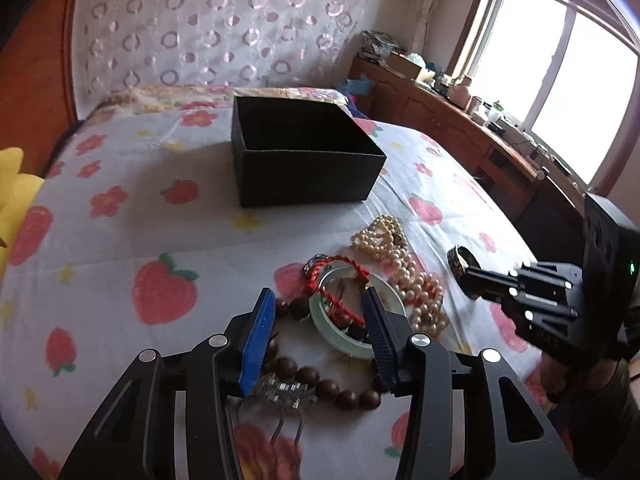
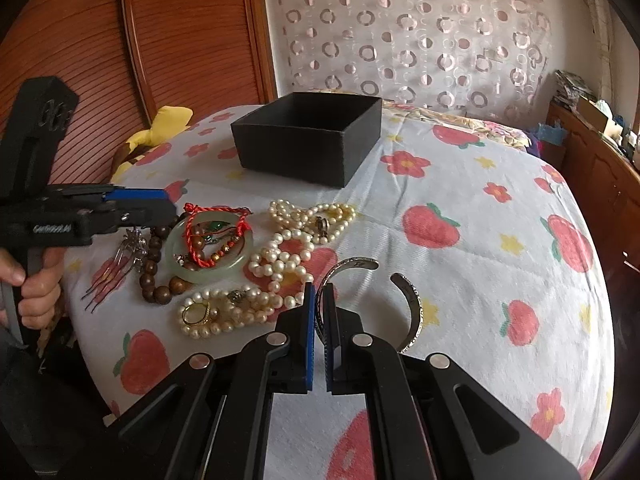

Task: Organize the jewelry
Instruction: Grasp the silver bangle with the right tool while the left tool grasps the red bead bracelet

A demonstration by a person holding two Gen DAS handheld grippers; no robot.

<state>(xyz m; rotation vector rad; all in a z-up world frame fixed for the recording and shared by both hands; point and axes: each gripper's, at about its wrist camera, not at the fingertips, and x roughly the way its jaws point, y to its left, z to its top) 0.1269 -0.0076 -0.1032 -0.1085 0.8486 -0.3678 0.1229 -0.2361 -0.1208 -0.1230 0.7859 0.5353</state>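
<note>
An open black box [image 1: 304, 152] [image 2: 308, 140] stands on the strawberry-print bedsheet [image 1: 120, 216]. In front of it lies a jewelry pile: pearl necklace [image 1: 400, 264] [image 2: 288, 248], jade bangle [image 1: 340, 336] [image 2: 210, 248] with a red cord [image 1: 340, 280], brown wooden beads [image 1: 320, 380] [image 2: 156, 276], a clear hair comb [image 1: 284, 392]. My left gripper [image 1: 318, 304] is open, low over the bangle and beads. My right gripper [image 2: 319, 292] is shut on a silver cuff bracelet [image 2: 412, 304] [image 1: 460, 262], held above the sheet right of the pile.
A yellow plush toy [image 2: 160, 128] lies at the bed's left edge by the wooden headboard [image 2: 120, 40]. A wooden dresser [image 1: 460, 120] with clutter runs under the window at the right. A gold ring [image 2: 196, 312] sits among the pearls.
</note>
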